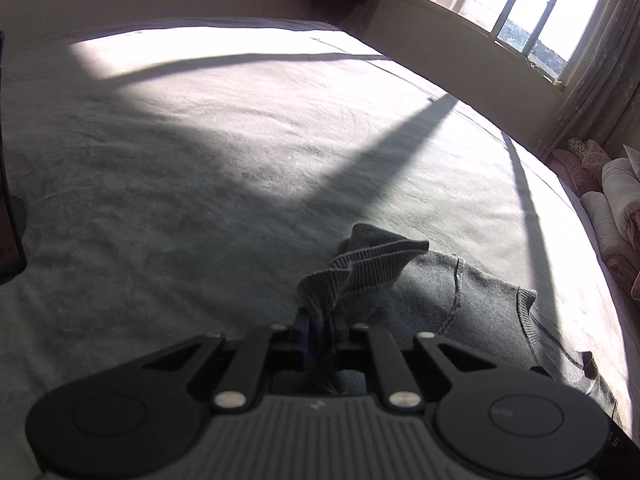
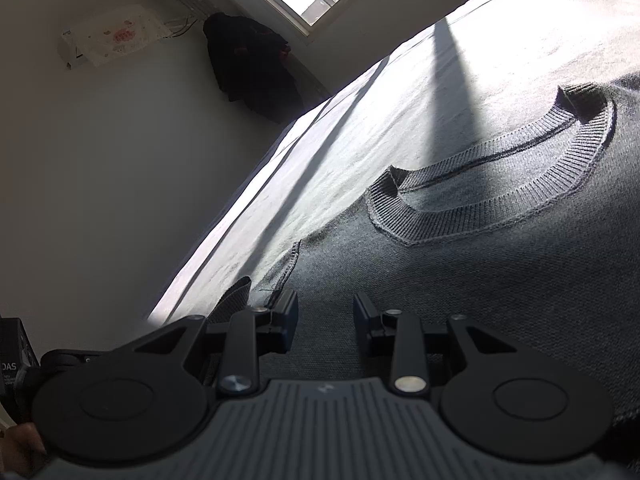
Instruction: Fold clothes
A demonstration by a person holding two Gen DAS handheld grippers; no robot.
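Observation:
A grey knit sweater (image 1: 460,292) lies flat on the pale bed cover (image 1: 200,160). In the left wrist view my left gripper (image 1: 323,320) is shut on the sweater's ribbed cuff (image 1: 360,268), which stands up bunched above the jaws. In the right wrist view the sweater (image 2: 480,280) fills the lower right, with its ribbed round collar (image 2: 520,184) ahead. My right gripper (image 2: 326,308) stands open low over the sweater near a shoulder seam (image 2: 294,260). Its fingers are apart and nothing is pinched between them.
The bed's far edge (image 2: 256,184) runs along a white wall. A bright window (image 1: 512,4) casts sun and long shadows across the cover. Pink and white bedding (image 1: 612,200) is piled at the right. Dark clothes (image 2: 252,64) hang in the corner beside a covered wall unit (image 2: 112,36).

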